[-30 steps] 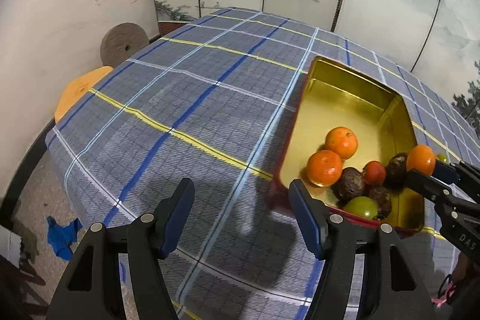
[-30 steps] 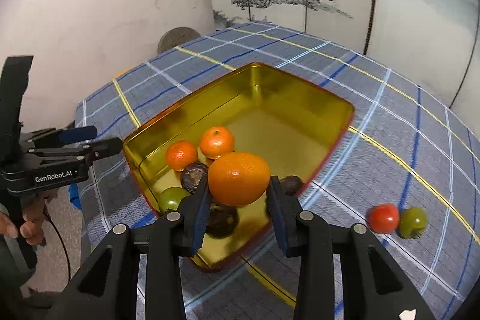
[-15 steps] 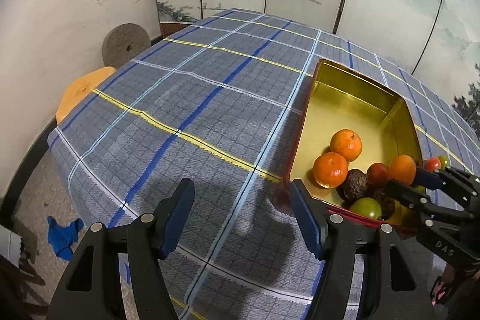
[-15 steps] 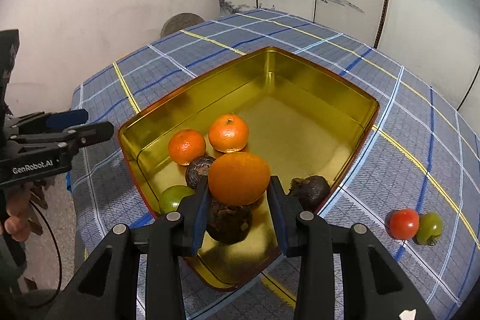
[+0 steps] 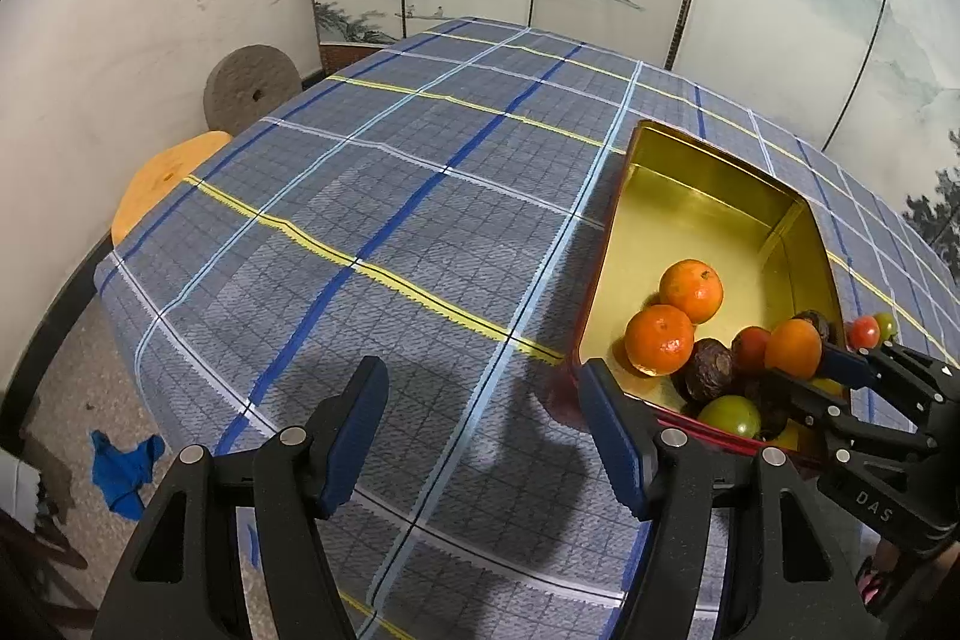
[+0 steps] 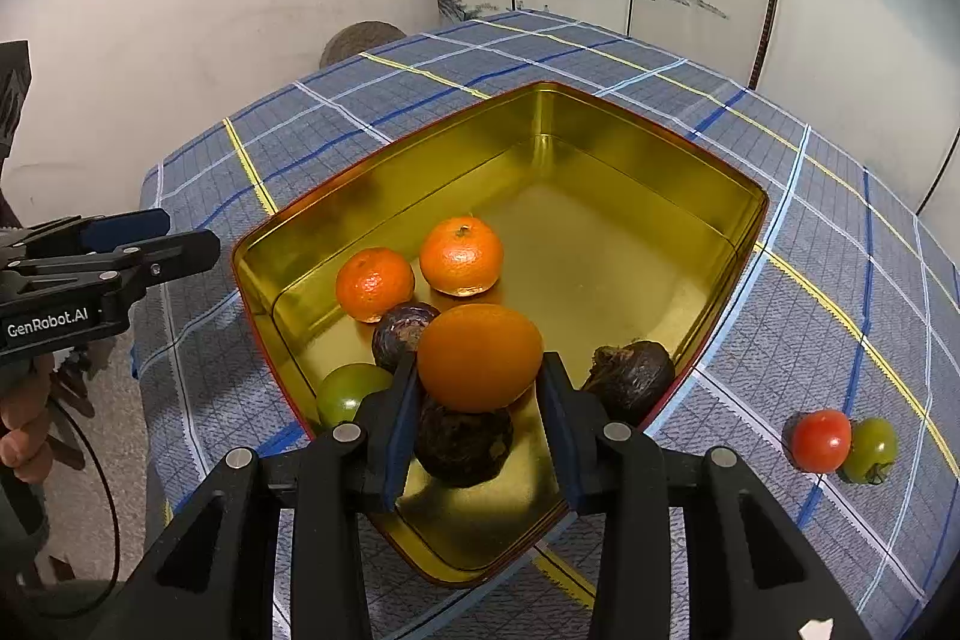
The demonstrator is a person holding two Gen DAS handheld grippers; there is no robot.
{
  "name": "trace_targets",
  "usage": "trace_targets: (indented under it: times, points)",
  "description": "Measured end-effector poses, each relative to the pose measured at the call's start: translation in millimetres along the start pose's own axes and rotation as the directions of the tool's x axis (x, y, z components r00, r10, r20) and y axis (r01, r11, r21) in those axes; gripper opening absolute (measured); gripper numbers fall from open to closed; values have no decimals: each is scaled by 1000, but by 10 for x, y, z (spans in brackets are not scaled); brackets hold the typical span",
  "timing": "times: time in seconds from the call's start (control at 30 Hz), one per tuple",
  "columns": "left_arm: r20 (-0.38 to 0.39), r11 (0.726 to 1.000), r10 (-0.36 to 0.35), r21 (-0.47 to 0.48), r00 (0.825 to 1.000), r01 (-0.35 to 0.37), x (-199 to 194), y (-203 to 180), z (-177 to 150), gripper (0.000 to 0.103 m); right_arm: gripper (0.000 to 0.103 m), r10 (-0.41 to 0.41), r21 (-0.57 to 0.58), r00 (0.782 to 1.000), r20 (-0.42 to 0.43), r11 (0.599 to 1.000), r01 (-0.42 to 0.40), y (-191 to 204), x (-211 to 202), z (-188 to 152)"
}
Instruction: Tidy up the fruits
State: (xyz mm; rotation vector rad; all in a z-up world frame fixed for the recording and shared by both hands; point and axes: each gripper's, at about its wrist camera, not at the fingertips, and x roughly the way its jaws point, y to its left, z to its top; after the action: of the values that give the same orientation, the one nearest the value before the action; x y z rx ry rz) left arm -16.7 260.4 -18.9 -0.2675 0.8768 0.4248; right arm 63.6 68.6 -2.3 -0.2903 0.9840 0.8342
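Orange (image 6: pixel 479 357) sat between the pads of the right tool (image 6: pixel 479 388), held above the near end of the gold tin (image 6: pixel 600 148); directly under it lay a dark wrinkled fruit (image 6: pixel 463 445), with a second dark fruit (image 6: pixel 399 334) touching behind-left and a third (image 6: pixel 630 379) against the right wall. Jaws looked pressed on the orange's sides, so gripping. Judged: release would drop it onto the pile, not bare tin floor; open floor lay farther ahead. Two mandarins (image 6: pixel 420 268) and a green tomato (image 6: pixel 351 391) also inside. Red tomato (image 6: pixel 821 439) and another green one (image 6: pixel 870 451) remained on the surface (image 6: pixel 840 280), right of the tin, nearer the right tool. Left tool (image 5: pixel 480 424) hung open, empty, beside the tin's left edge.
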Motion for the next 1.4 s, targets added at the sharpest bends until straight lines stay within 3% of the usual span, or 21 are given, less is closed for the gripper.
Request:
trace_targets:
  times: [0.47, 0.83, 0.9, 1.07, 1.4]
  points:
    - [6, 1000, -11, 7, 1000, 11, -28, -105, 11, 67, 37, 19, 39, 997, 69, 999, -22, -110, -323, -55]
    - [13, 998, -43, 57, 999, 42, -81, -363, 40, 67, 39, -131, 198, 985, 116, 974, 107, -942, -783, -337]
    - [2, 997, -51, 61, 999, 51, -73, -428, 43, 67, 39, -117, 243, 985, 125, 966, 84, -1087, -822, -380]
    - [9, 995, -61, 82, 998, 60, -104, -503, 55, 67, 40, -149, 224, 984, 94, 967, 125, -1127, -741, -453]
    - [-2, 992, -73, 98, 997, 73, -92, -616, 53, 67, 40, -201, 272, 979, 17, 944, 189, -1366, -779, -1022]
